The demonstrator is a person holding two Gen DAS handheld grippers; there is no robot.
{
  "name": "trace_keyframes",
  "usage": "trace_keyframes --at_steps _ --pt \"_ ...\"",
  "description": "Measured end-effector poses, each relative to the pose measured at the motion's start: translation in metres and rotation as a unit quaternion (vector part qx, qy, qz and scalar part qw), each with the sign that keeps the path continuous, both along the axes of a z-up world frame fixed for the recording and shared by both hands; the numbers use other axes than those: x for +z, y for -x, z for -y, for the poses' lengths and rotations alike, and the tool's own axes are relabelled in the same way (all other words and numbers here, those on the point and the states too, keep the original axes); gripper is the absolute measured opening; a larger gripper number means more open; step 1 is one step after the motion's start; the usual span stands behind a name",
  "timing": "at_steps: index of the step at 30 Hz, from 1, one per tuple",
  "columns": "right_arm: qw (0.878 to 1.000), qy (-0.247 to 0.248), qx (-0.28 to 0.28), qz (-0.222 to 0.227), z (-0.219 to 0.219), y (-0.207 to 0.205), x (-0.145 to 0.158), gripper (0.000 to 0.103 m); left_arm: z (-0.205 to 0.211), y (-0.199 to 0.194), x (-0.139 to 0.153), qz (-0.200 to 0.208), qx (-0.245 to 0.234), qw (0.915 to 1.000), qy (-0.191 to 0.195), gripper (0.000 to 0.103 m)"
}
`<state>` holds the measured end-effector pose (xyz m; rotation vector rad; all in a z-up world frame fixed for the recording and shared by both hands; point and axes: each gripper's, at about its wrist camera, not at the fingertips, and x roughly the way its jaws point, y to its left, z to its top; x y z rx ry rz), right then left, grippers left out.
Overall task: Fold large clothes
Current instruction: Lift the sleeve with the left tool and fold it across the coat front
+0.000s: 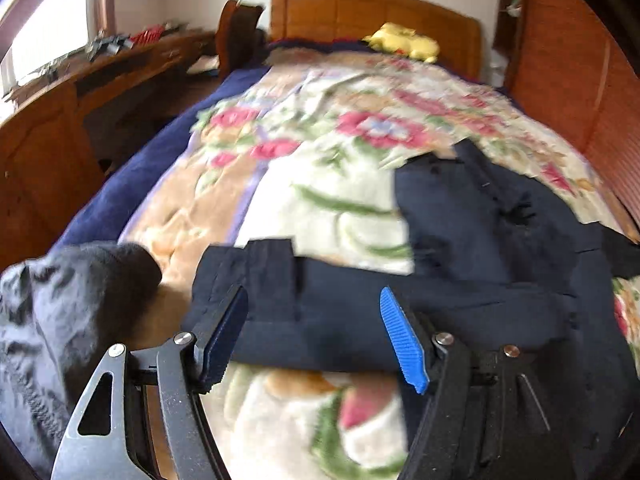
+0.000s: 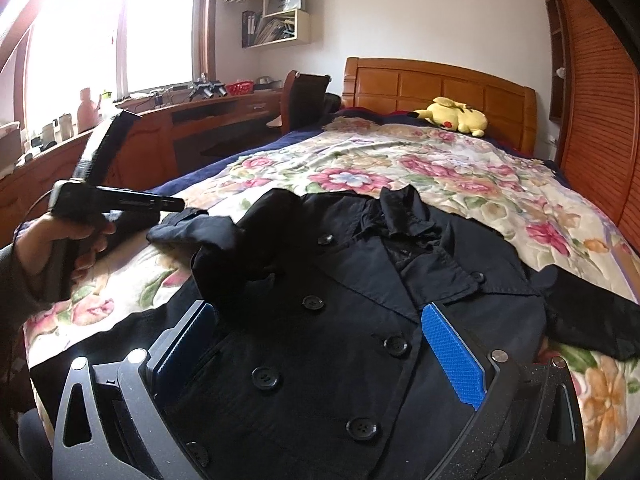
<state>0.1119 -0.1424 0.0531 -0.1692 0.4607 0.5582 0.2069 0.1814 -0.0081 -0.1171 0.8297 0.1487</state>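
Observation:
A dark navy double-breasted coat (image 2: 340,320) lies front up on the floral blanket (image 2: 400,168), collar toward the headboard. One sleeve (image 1: 312,308) stretches across the bed in the left wrist view. My left gripper (image 1: 312,312) is open with its blue pads on either side of that sleeve's cuff end, just above it; it also shows in the right wrist view (image 2: 120,200), held by a hand at the left. My right gripper (image 2: 316,344) is open and hovers over the coat's buttoned front. The other sleeve (image 2: 592,316) lies out to the right.
A yellow plush toy (image 2: 452,116) lies by the wooden headboard (image 2: 440,88). A wooden desk (image 2: 200,120) with a chair (image 2: 304,96) runs along the left under the window. Slatted wooden wardrobe doors (image 2: 600,120) stand at the right. Dark cloth (image 1: 60,320) lies at the bed's left front.

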Motion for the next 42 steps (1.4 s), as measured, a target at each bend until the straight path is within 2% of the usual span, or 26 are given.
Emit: trace_keyframes --at_steps 4,9,11,14,16,17,20,21,23,25,29,33,42 --pt "1.0 0.009 0.004 -0.005 -0.007 -0.005 -0.004 0.103 -0.014 -0.009 -0.034 -0.059 0.016 0.9981 0.0 0.07" --pt "1.0 0.014 0.006 -0.008 -0.009 -0.01 -0.004 0.103 -0.017 -0.011 -0.055 -0.082 0.019 0.9965 0.002 0.07" --pt "1.0 0.015 0.006 -0.009 -0.009 -0.012 -0.005 0.103 -0.014 -0.01 -0.058 -0.08 0.017 0.9966 -0.008 0.07" --pt "1.0 0.021 0.006 -0.011 -0.011 -0.014 -0.007 0.103 -0.015 -0.011 -0.062 -0.076 0.018 0.997 -0.003 0.069" --pt "1.0 0.023 0.006 -0.012 -0.012 -0.014 -0.008 0.103 -0.015 -0.013 -0.064 -0.075 0.009 0.9971 0.009 0.057" --pt "1.0 0.024 0.006 -0.013 -0.012 -0.015 -0.008 0.103 -0.015 -0.014 -0.064 -0.076 0.006 0.997 0.012 0.055" --pt "1.0 0.025 0.007 -0.01 -0.012 -0.013 -0.007 0.103 -0.008 -0.016 -0.063 -0.081 -0.007 0.9967 -0.001 0.039" --pt "1.0 0.025 0.007 -0.009 -0.011 -0.012 -0.007 0.103 -0.006 -0.016 -0.062 -0.081 -0.01 0.9966 -0.006 0.03" --pt "1.0 0.024 0.007 -0.009 -0.01 -0.012 -0.006 0.103 -0.001 -0.015 -0.058 -0.079 -0.014 0.9967 -0.011 0.015" --pt "1.0 0.024 0.007 -0.008 -0.01 -0.011 -0.006 0.103 0.007 -0.013 -0.049 -0.067 -0.018 0.9975 -0.016 0.01" --pt "1.0 0.023 0.006 -0.002 -0.006 -0.008 -0.003 0.103 0.033 -0.003 -0.02 -0.017 -0.037 0.999 -0.017 0.009" --pt "1.0 0.02 0.0 0.006 0.0 -0.005 0.001 0.103 0.072 0.006 0.015 0.029 -0.076 0.9965 -0.021 0.009" --pt "0.999 -0.009 -0.043 0.009 0.045 -0.012 0.012 0.103 0.146 0.011 0.056 0.081 -0.149 0.9855 -0.012 0.009"
